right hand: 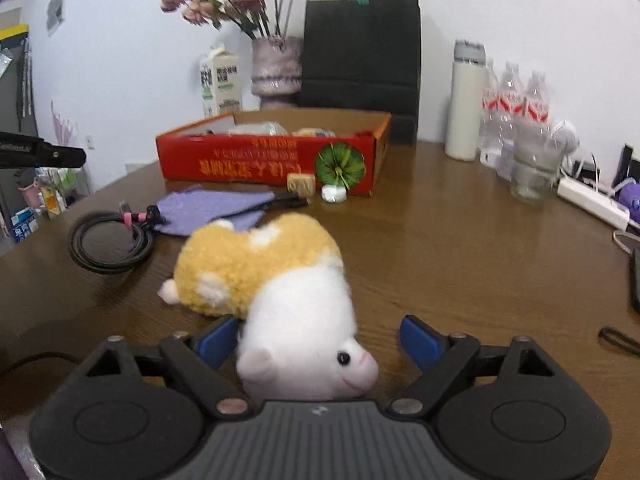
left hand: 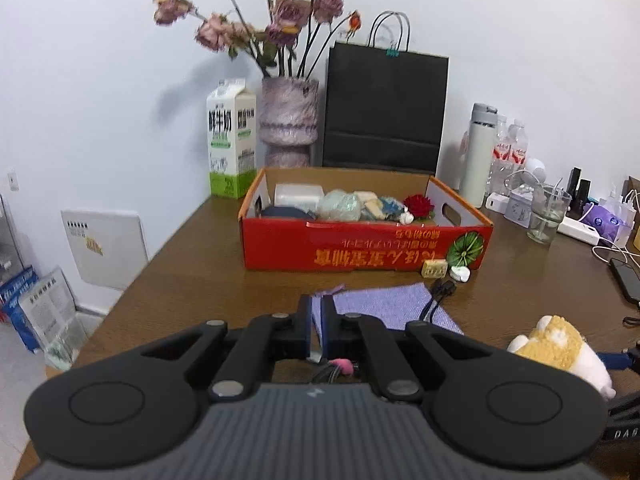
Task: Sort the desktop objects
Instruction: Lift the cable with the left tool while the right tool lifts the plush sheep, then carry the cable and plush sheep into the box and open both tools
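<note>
Plush toy (right hand: 276,280): yellow and white. Box (left hand: 360,246): red, with green print. Cloth (left hand: 392,304): purple. Table (right hand: 460,248): brown wood grain. Bag (left hand: 384,108): black.

Left gripper (left hand: 316,322) pointing forward and slightly down, jaws closed together with nothing visibly clamped. Right gripper (right hand: 320,340) angled downward, blue fingertips (right hand: 418,340) spread wide apart, not pressing on anything.
</note>
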### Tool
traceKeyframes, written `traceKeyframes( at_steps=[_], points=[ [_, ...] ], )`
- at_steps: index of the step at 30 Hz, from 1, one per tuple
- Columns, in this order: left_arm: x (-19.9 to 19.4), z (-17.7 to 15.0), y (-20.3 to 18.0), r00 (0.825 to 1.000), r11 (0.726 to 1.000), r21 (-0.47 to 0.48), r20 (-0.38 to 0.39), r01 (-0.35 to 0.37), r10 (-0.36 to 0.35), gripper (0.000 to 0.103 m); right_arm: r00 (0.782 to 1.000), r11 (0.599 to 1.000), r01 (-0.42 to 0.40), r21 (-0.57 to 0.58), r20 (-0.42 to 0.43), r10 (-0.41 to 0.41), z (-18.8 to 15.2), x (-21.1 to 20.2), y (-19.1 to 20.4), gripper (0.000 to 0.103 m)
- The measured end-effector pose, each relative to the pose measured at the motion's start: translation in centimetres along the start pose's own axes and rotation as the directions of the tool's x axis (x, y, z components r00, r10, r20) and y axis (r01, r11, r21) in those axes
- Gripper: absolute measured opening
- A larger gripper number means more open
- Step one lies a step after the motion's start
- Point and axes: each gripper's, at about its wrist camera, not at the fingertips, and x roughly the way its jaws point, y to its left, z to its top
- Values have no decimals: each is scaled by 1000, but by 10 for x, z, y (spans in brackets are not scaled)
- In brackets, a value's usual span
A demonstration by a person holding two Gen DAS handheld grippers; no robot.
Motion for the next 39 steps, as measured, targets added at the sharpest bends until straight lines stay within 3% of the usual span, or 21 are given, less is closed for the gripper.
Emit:
traceKeyframes(
  at_steps=[2,3,4,8,10,13,15,17,18,19,21,25,28,31,36,39],
  points=[
    [4,-5,1,999,999,7,-35,34,-34,9,1000,1000,7,-16,-8,-7,-6,-3,4,80],
    [7,-9,0,998,999,18,-50,51,-50,17,1000,1000,-1,-15,0,1,-8,-6,5,62],
    [11,-14,-2,996,998,22,-68,55,-53,27,1000,1000,-7,-3,8,7,-8,-9,6,57],
    [29,-31,-10,990,999,45,-137,11,-5,35,999,1000,2,14,47,-3,-3,-7,16,55],
    [37,-35,-6,986,999,34,-164,10,-4,47,997,1000,-5,13,77,4,2,-11,21,54],
    [53,-39,8,974,1000,-20,-228,-10,6,51,992,999,-11,33,123,7,12,-21,24,53],
    [58,-39,15,974,999,-38,-226,-8,-1,54,990,998,-6,56,144,-2,18,-28,24,53],
    [59,-39,15,973,1000,-30,-229,-1,-6,53,986,997,1,76,169,-14,23,-34,22,53],
    [59,-39,14,974,1000,-25,-227,5,-10,44,983,997,1,81,184,-16,26,-38,22,53],
    [60,-39,13,975,1000,-17,-219,21,-24,26,980,996,0,85,198,-17,28,-42,21,53],
    [62,-38,9,977,1000,-24,-214,14,-19,22,976,996,-1,92,215,-19,33,-45,20,53],
    [52,-32,5,980,998,-62,-200,4,-17,20,976,994,2,105,216,-25,34,-42,18,53],
    [26,-16,2,995,998,-55,-97,31,-36,20,975,993,-3,115,220,-22,36,-40,17,53],
    [10,9,3,997,996,-55,-20,77,-78,20,969,993,-7,116,246,-22,49,-41,16,53],
    [24,75,3,993,994,-46,64,97,-94,20,954,995,-1,100,298,-29,104,-27,5,53],
    [65,119,-2,996,997,-20,31,81,-80,20,964,996,22,92,262,-45,154,1,-5,53]
  ],
)
